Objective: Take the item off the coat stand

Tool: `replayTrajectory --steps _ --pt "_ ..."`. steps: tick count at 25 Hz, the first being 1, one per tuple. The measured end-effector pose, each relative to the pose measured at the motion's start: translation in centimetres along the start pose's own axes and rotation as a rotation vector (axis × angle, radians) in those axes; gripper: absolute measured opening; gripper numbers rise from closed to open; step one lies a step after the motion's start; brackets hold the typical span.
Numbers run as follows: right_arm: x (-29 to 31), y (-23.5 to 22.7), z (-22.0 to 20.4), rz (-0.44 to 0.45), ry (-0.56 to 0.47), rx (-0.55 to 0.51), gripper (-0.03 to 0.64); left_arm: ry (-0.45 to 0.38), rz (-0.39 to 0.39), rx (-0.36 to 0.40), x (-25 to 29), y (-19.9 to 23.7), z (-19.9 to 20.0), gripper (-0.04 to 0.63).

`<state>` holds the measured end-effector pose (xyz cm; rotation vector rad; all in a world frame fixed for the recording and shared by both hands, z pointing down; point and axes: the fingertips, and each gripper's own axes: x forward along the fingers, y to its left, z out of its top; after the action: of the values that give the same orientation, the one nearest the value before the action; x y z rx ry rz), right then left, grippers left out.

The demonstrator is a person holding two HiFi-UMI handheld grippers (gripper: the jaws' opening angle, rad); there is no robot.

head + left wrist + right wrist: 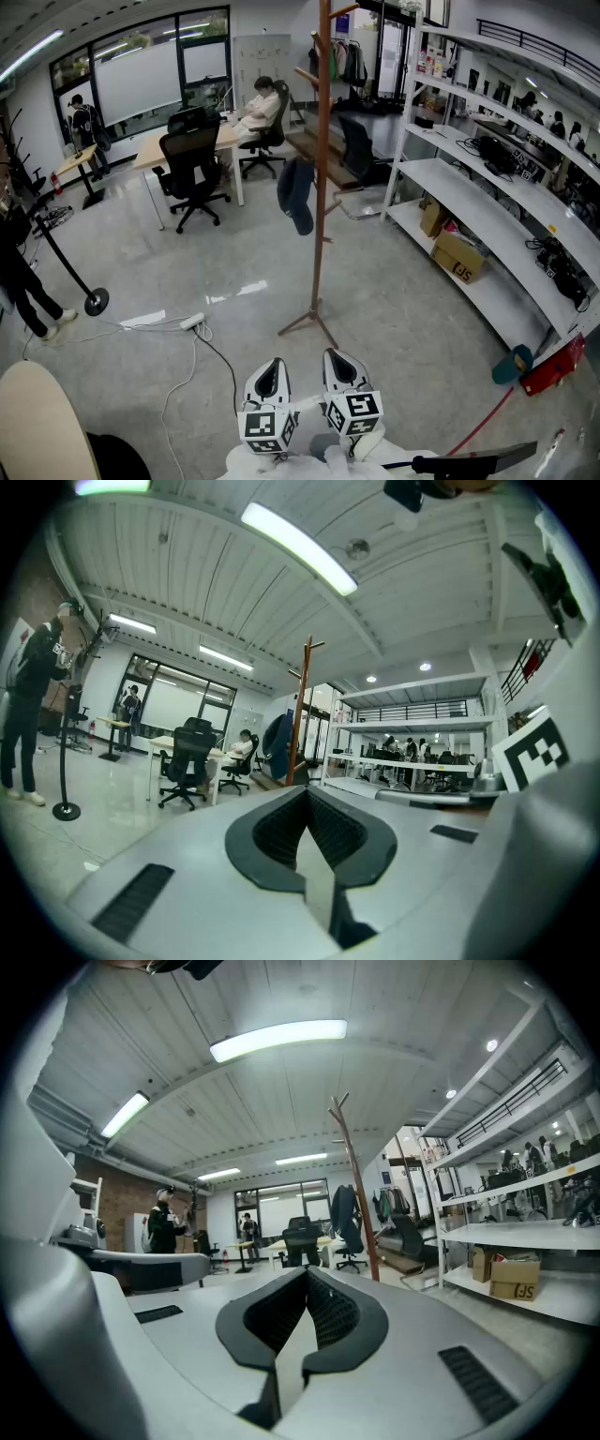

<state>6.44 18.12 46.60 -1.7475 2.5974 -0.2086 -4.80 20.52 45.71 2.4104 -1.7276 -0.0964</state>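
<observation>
Hanging on the wooden coat stand [322,169], at about mid height of the pole and on its left side in the head view: a dark blue item [296,194]. Long axis vertical, upper end at a side peg, lower rounded end pointing down to the floor [394,309]. Looks like soft cloth, narrow on top and wider below, plain in colour, without any visible print; hard to tell if a jacket or a bag. Seen also in the left gripper view [277,747] and the right gripper view [345,1213], again just beside the pole.

On the lowest board of the white shelf unit [487,202], to the right of the stand: two cardboard boxes [457,255], flaps closed, contents not visible.

At the bottom of the head view, well apart from the stand: left gripper [272,366] and right gripper [339,356], side by side, both pointing towards the stand. Jaws of each pressed together, with nothing between them.
</observation>
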Motion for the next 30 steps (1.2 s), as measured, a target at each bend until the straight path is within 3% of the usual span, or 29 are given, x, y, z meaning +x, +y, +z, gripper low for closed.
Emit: replayTrajectory --steps 22,30 --pt "5.7 -1.8 -1.0 -0.007 0.018 0.047 0.011 0.030 -0.001 0.008 5.1 2.9 -0.5 -0.002" --pt "9.0 -3.0 0.6 0.015 0.003 -0.022 0.011 0.028 0.003 0.005 8.4 3.0 0.0 -0.002"
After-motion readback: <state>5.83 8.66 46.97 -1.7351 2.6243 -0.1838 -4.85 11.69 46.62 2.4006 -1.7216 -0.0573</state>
